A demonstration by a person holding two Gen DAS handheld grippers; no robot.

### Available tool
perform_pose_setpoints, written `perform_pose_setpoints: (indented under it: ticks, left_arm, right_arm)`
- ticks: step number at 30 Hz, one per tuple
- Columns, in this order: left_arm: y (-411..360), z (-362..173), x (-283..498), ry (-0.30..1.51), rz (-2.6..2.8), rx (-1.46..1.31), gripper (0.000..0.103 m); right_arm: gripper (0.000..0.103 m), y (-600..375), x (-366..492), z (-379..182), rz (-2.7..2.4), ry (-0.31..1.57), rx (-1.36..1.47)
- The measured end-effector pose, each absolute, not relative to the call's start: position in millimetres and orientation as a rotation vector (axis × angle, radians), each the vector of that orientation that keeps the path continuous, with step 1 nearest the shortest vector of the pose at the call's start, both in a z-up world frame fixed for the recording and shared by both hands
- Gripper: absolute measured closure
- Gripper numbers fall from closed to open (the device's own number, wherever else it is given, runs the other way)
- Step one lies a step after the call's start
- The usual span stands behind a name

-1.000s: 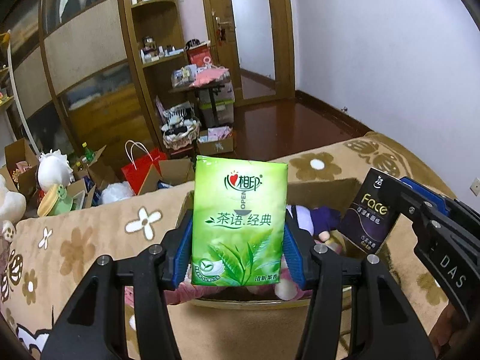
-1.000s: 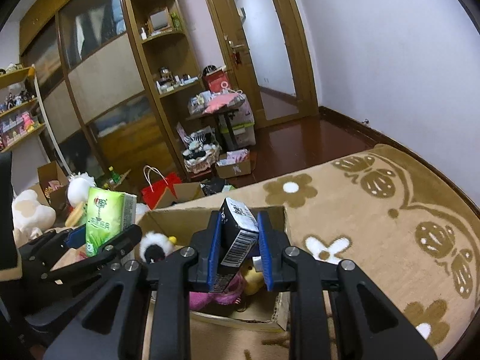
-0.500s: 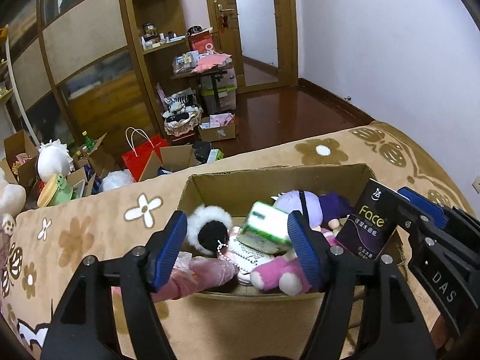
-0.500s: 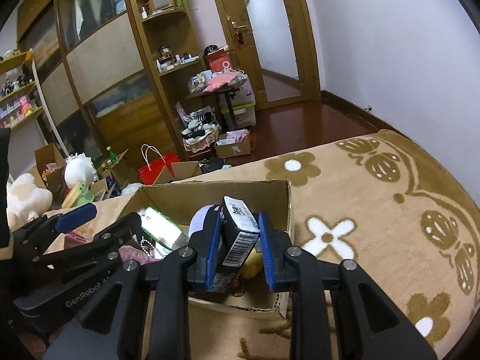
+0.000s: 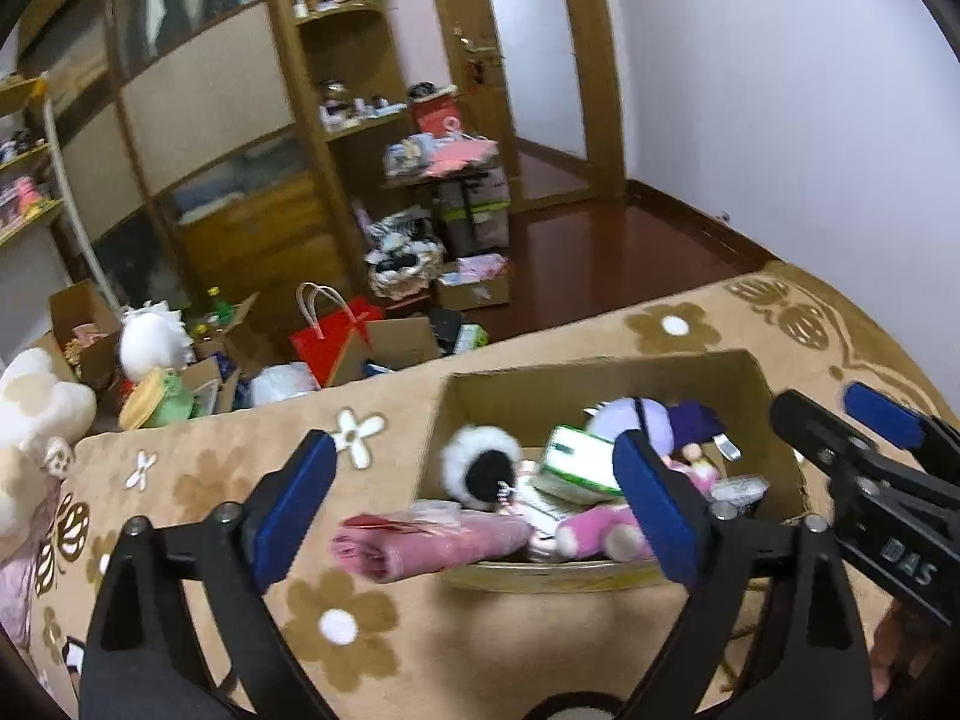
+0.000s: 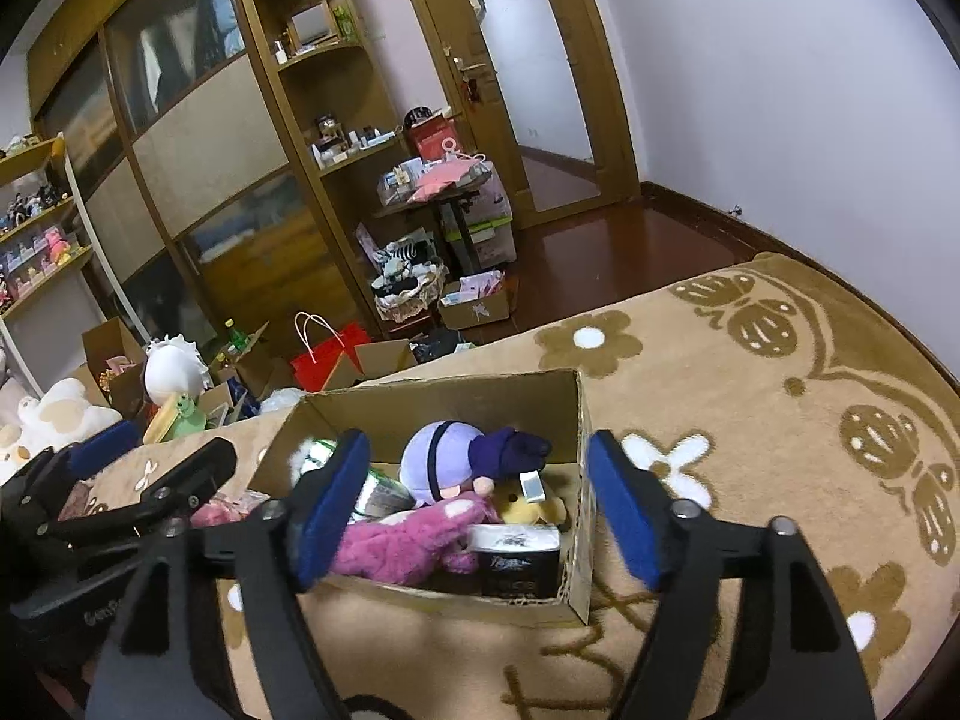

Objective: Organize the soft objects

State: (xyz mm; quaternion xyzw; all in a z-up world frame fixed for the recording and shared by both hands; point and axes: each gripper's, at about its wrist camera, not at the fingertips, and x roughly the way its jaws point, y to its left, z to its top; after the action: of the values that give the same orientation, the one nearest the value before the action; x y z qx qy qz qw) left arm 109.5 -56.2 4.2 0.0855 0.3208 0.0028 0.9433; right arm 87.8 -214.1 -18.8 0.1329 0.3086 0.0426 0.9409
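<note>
A cardboard box (image 5: 588,381) (image 6: 573,546) sits on a tan flowered blanket and holds plush toys. The green tissue pack (image 5: 579,465) lies inside it next to a white and black plush (image 5: 480,465). The dark Face tissue pack (image 6: 519,561) lies in the box's near right corner, beside a purple plush (image 6: 444,459) and a pink plush (image 6: 399,540). My left gripper (image 5: 474,516) is open and empty above the box's near left edge. My right gripper (image 6: 474,516) is open and empty above the box. A pink cloth (image 5: 432,543) hangs over the box's left rim.
The tan flowered blanket (image 6: 750,396) spreads right and in front of the box. Beyond its far edge the floor holds a red bag (image 5: 336,330), open cartons and white plush toys (image 5: 153,339). A wooden cabinet and a door stand behind.
My left gripper opened and dropped the green tissue pack into the box. My right gripper then opened and released the dark Face pack into the box's near right corner.
</note>
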Motion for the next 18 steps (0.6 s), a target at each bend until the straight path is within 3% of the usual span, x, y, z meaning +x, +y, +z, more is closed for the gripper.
perform_pose_setpoints:
  ticks: [7,18]
  left_arm:
    - [-43.5,22.4,87.3,0.631,-0.008,0.158,0.005]
    - [-17.6,62.4,33.1,0.521,-0.01,0.109,0.001]
  right_arm:
    - [0.0,-214.4,63.9,6.6,0.065,0.589,0.236]
    - [0.0,-214.6,12.0,53.8,0.059,0.498,0.17]
